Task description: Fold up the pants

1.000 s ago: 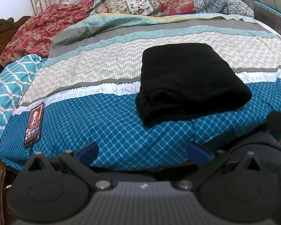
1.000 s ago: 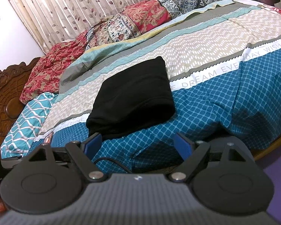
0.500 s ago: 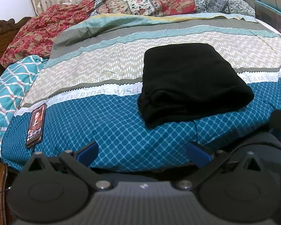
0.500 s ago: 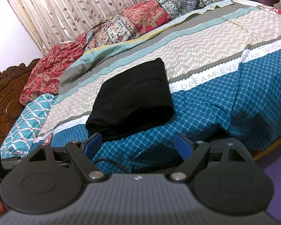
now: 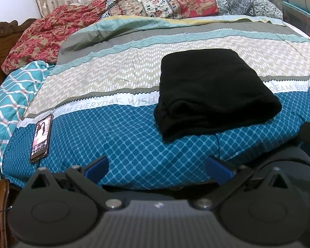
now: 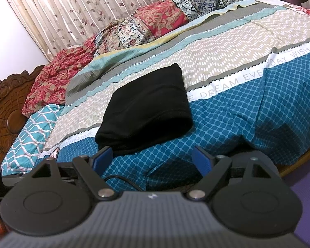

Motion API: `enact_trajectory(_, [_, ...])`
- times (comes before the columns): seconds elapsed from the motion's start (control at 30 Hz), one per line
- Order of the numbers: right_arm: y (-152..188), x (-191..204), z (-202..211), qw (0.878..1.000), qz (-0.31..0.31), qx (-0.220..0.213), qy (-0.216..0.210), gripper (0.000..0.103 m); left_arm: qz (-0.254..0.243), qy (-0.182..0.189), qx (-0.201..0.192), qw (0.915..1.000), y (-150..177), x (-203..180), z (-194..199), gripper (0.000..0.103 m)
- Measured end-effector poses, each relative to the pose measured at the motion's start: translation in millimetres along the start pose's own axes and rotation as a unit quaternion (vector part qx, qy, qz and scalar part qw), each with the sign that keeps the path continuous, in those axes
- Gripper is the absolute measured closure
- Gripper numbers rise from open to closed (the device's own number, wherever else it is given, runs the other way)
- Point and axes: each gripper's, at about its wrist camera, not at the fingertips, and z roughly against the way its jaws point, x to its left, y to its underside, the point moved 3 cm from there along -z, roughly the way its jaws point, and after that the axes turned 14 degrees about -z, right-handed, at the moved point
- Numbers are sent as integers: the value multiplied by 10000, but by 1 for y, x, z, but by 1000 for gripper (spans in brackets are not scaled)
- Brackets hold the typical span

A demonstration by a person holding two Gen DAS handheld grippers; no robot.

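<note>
On the near half of the bed (image 5: 117, 144), the black pants (image 5: 212, 91) are lying as a compact folded bundle, straddling the white lettered band between the beige zigzag stripe and the blue diamond-patterned part of the quilt. In the right wrist view the same bundle (image 6: 146, 107) is sitting just beyond the fingers. The left gripper (image 5: 157, 168) is hovering off the near edge of the bed with its blue fingers (image 5: 97, 166) spread wide and holding nothing; the right gripper (image 6: 153, 159) is doing likewise, its fingers (image 6: 201, 161) wide apart and clear of the cloth. A phone (image 5: 41, 137) is resting face up well to the left of the pants, apart from them.

Judging by the tidy rectangle, the folding is looking essentially finished. If a last touch is wanted, the near left corner, where the layers are bulging and looking loose, is the place to press or tuck, approaching low and flat so the stack is not dragged across the quilt or toward the phone.
</note>
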Motion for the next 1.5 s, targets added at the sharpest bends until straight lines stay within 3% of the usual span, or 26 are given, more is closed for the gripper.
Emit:
enact_trajectory(0.47, [0,1,0,10000,25,-5,-15,17,109,-34,-48,9999,0,5,3,0])
enact_trajectory(1.33, [3,3,0,10000,9,4,-16,17,153,46,276,9995,6,3,-6,0])
enact_trajectory(1.4, [2,0,-1,10000,-6,44,-23,17,185,189,304,9992,5,3,-9,0])
enact_trajectory(1.5, [-3,-9,1,9999,-87,47,24,17,132,776,160,9968,-2,11,-16,0])
